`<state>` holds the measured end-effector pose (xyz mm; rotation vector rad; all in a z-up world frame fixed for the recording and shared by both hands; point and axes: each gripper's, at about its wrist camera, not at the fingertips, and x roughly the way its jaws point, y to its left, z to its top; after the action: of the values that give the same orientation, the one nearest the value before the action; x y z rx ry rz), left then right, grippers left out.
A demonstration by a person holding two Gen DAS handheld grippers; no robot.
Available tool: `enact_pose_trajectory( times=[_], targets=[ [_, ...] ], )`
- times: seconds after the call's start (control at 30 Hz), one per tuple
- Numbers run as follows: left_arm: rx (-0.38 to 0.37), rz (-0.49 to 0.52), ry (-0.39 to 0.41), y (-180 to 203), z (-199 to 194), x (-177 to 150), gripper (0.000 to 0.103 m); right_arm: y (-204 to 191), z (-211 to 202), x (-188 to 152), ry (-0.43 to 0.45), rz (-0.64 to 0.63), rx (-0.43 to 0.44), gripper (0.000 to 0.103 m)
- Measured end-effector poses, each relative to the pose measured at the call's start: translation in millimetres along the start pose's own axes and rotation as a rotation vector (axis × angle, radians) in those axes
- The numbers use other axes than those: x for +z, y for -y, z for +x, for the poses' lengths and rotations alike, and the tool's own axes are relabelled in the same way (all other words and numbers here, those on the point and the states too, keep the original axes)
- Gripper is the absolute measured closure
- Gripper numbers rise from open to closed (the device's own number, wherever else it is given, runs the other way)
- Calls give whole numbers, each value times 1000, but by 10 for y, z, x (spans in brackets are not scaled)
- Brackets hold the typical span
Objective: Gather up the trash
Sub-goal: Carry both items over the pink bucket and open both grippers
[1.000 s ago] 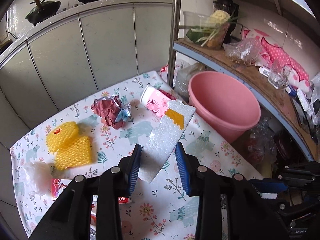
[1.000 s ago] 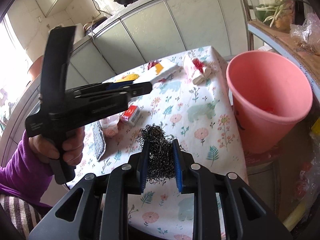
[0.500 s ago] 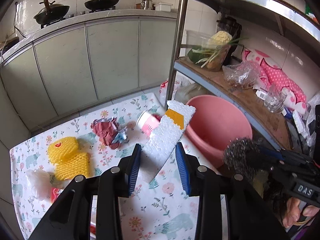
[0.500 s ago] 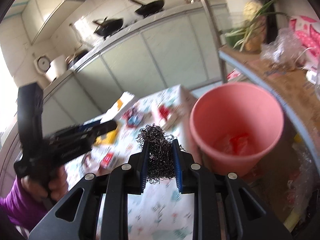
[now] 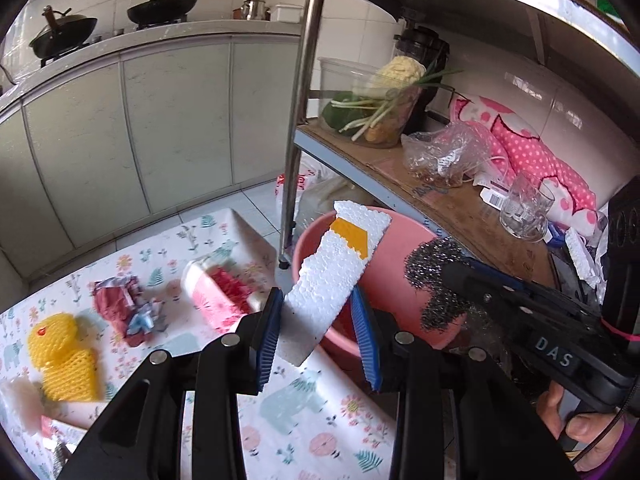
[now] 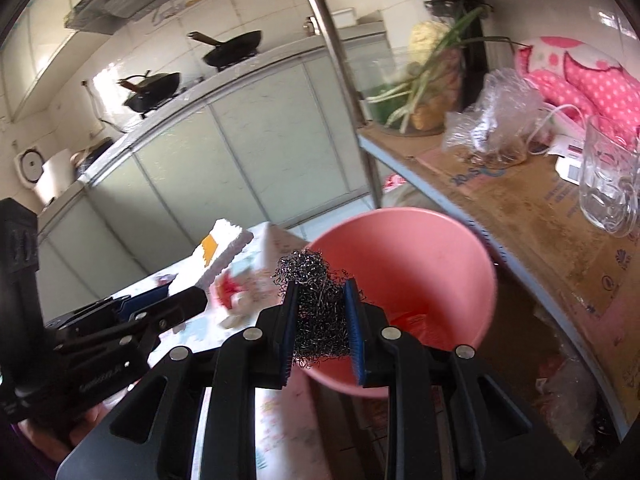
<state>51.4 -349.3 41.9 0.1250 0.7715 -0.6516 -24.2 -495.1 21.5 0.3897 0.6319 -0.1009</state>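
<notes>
Landmark: the pink bucket point(image 5: 384, 280) beside the worktop point(image 5: 304, 408); every place below is given from it.
Yellow foam net point(image 5: 66, 356): left lying on the worktop, well to the left of the bucket; judged soft and springy, best pinched across its middle.
Crumpled red wrapper point(image 5: 120, 308): seen on the worktop left of the bucket, between the net and a blurred pink-and-white carton point(image 5: 216, 292); judged light and crushable.
Left gripper point(image 5: 316, 340): held just left of the bucket; its fingers point(image 5: 267, 340) are set partly apart and appear closed onto the lower end of the foam slab.
Foam slab point(image 5: 336, 272): white polystyrene with a yellow patch, tilted so its upper end is held over the bucket's near rim. It is judged very light, stiff but brittle, and apt to shed beads, so a gentle hold across the flat faces near one end suits it.
Right gripper point(image 6: 320, 316): held at the bucket's near rim, its fingers point(image 6: 353, 320) drawn close together and clamped on the steel wool.
Steel wool point(image 6: 316, 304): a dark wire tangle, carried over the bucket's mouth. It is judged light, springy and compressible, and likely to snag on the finger pads when let go.
Step judged: both pieces are poised for dropping into the bucket.
</notes>
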Motion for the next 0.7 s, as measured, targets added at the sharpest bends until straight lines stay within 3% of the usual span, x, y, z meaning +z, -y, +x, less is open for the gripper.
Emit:
enact_pose_trajectory(
  times=[0.33,0.7],
  targets=[
    [-13,46,-69,272,533,-24,68,374,365,-92,-33,52,-110,80],
    [1,115,-76,497,787,-74,68,499,536,-142,-77,42,-148,79]
  ],
)
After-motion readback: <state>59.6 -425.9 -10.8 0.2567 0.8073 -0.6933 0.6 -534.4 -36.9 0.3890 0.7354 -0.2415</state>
